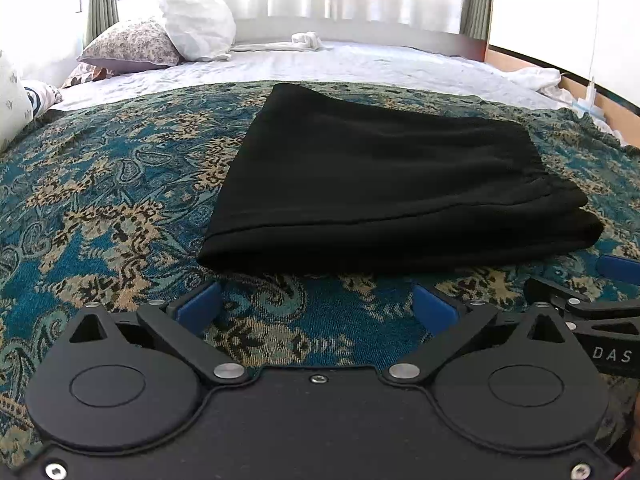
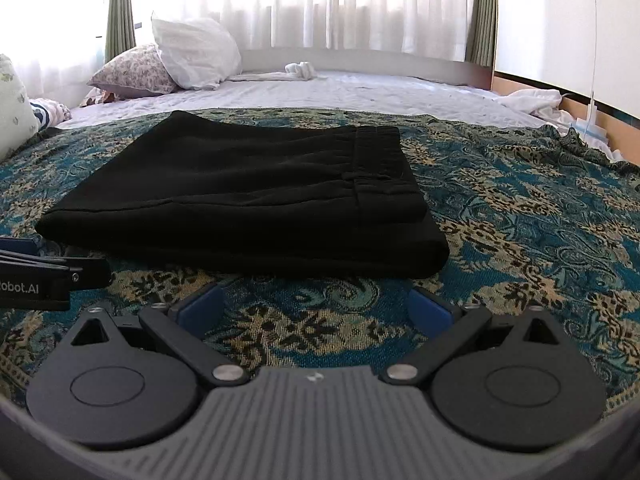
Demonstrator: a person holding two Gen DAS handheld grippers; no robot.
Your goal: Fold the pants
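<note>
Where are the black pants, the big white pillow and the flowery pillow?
black pants (image 1: 380,184), left wrist view, middle of top layer.
big white pillow (image 2: 196,52), right wrist view, its middle.
flowery pillow (image 2: 134,72), right wrist view, its middle.

Daylight is pouring through the sheer curtains (image 2: 360,8) far ahead of the tongs, blowing out there | pants (image 1: 384,184) are reading near-featureless black | fisheye is bending edges, darkening corners | focus is holding sharp, slight softness far ahead

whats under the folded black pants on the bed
The folded black pants lie on a teal and tan paisley bedspread, which shows all around them. The part of the spread under the pants is covered, so anything beneath cannot be seen.
</note>
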